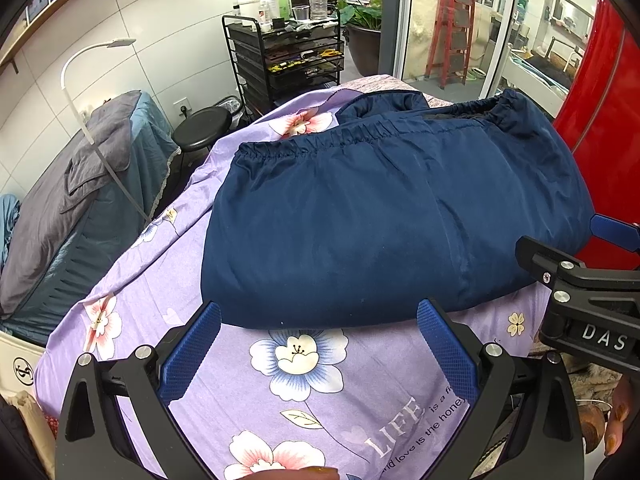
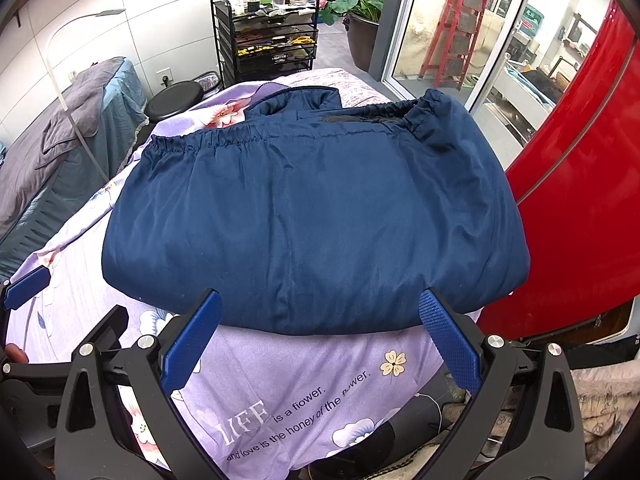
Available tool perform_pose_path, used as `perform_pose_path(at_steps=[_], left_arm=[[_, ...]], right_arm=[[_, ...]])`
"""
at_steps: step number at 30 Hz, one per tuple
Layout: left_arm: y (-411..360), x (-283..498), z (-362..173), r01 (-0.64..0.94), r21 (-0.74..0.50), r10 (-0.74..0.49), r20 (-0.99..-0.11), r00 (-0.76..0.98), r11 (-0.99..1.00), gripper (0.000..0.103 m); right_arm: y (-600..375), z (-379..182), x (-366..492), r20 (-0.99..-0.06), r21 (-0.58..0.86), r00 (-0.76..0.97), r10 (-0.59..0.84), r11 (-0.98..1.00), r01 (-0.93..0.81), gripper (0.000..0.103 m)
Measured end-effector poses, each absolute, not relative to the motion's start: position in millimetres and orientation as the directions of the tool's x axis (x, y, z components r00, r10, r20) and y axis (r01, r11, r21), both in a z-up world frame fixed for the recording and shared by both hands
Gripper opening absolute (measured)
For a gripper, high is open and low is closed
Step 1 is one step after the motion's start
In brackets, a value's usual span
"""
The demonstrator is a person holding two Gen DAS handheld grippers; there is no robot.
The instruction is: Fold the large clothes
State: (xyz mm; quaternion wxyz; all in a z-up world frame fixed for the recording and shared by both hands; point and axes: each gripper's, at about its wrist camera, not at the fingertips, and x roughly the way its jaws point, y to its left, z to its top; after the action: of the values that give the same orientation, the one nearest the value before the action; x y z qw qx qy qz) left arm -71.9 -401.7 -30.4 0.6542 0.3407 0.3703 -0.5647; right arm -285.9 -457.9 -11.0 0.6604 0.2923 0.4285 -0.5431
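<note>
A navy blue garment (image 1: 380, 208) with an elastic hem lies folded into a thick bundle on a purple floral sheet (image 1: 312, 384); it also shows in the right wrist view (image 2: 312, 216). My left gripper (image 1: 318, 312) is open and empty, its blue pads just in front of the bundle's near edge. My right gripper (image 2: 320, 304) is open and empty, also at the near edge. The right gripper shows at the right edge of the left wrist view (image 1: 580, 268). A blue pad of the left gripper shows at the left of the right wrist view (image 2: 28, 286).
A black drawer cart (image 1: 288, 56) with bottles stands behind the table, with a black stool (image 1: 202, 124) beside it. A bed with grey-blue covers (image 1: 76, 200) lies to the left. A red panel (image 2: 580, 184) stands at the right. Glass doors are at the back.
</note>
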Motion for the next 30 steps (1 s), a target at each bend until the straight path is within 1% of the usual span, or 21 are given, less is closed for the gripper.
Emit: perform_pose_path(at_steps=[11,15,23,28,30], left_arm=[[-397.6,-77.0,-26.8,0.992,0.028,-0.529,-0.844,0.091,0.126,0.097],[-397.5,-77.9,-26.1,0.992,0.014,-0.530,-0.844,0.078,0.125,0.097],[-399.3,-82.8,-28.7,0.994,0.028,-0.503,-0.861,0.077,0.105,0.097],[-397.7,-87.0,-28.2,0.994,0.070,-0.503,-0.858,0.104,0.086,0.097],[-397.2,-86.7,-27.5,0.995,0.049,-0.504,-0.860,0.085,0.084,0.097]], right_arm=[[-457.3,-12.8,-286.5,-0.885,-0.077,0.045,-0.463,0.241,0.967,0.097],[-456.1,-13.7,-286.9,-0.886,-0.076,0.045,-0.462,0.240,0.968,0.097],[-454.9,-15.3,-287.5,-0.887,-0.071,0.049,-0.460,0.240,0.968,0.097],[-453.6,-14.9,-285.2,-0.886,-0.067,0.057,-0.459,0.248,0.966,0.097],[-453.1,-13.5,-283.8,-0.886,-0.065,0.059,-0.460,0.250,0.966,0.097]])
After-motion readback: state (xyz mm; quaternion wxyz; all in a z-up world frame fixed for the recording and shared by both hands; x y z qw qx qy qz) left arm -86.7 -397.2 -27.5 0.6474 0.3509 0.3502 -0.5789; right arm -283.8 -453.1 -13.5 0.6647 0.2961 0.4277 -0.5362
